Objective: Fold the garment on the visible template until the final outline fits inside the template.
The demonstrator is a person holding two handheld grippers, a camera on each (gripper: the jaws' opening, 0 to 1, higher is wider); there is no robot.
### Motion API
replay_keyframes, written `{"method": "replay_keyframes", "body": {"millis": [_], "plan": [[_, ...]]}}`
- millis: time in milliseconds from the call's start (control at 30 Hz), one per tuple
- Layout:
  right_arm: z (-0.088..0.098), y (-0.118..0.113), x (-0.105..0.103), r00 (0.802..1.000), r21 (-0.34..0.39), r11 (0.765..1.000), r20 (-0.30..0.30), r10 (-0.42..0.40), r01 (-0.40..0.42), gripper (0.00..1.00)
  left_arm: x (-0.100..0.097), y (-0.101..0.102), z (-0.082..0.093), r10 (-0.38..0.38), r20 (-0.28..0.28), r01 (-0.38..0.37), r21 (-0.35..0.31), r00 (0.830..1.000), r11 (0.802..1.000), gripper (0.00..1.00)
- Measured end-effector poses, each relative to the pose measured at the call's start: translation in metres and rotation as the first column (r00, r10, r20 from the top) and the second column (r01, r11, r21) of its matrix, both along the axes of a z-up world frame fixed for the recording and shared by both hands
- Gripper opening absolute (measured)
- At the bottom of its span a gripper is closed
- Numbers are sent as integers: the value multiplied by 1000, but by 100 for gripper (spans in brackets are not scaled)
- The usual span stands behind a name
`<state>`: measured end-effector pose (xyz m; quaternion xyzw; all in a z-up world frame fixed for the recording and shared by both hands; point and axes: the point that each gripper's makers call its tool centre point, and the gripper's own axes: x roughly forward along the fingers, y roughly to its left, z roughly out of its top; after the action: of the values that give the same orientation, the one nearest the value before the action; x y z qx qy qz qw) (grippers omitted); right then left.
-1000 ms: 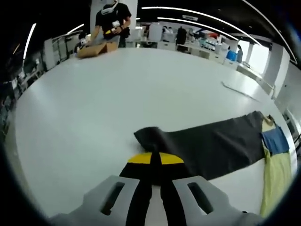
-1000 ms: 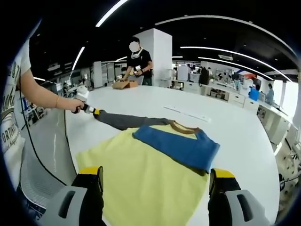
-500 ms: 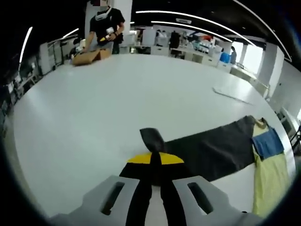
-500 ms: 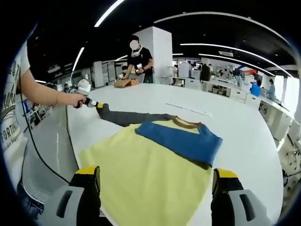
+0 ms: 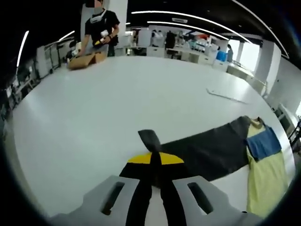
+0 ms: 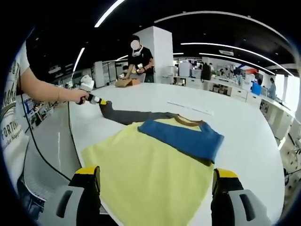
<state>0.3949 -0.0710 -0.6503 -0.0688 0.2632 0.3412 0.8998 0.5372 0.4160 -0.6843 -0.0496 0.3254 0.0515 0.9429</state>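
Near hem of the yellow garment behind the right gripper jaws, template under it unseen.

left tongs clamped together, right tongs spread wide

garment: yellow body flat | blue sleeve folded over | grey sleeve outstretched

1. A white T-shirt worn by the person at the left edge of the right gripper view carries dark print; the letters "FORT" can be made out, the rest is cut off or blurred.
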Motion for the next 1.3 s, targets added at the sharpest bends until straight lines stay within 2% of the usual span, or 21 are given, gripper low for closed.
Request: {"method": "replay_keyframes", "body": {"millis": [233, 533, 1000, 1133, 1300], "plan": [[-1, -1, -3, 1000, 7, 1000, 0, 1, -1, 99, 6, -17, 8, -58, 5, 58, 10, 998, 998, 0], [-3, -1, -5, 1000, 8, 1000, -1, 9, -9, 99, 10, -42, 13, -141, -15, 142, 31, 990, 989, 0], [-4, 3, -9, 1000, 6, 1000, -2, 25, -25, 99, 17, -77, 20, -201, -4, 200, -2, 980, 980, 0], [-4, 4, -10, 1000, 6, 1000, -2, 29, -29, 99, 22, -91, 20, -237, -3, 237, 19, 972, 971, 0], [-4, 5, -10, 999, 2, 999, -2, 34, -34, 99, 28, -110, 24, -261, 8, 261, 2, 965, 965, 0]]}}
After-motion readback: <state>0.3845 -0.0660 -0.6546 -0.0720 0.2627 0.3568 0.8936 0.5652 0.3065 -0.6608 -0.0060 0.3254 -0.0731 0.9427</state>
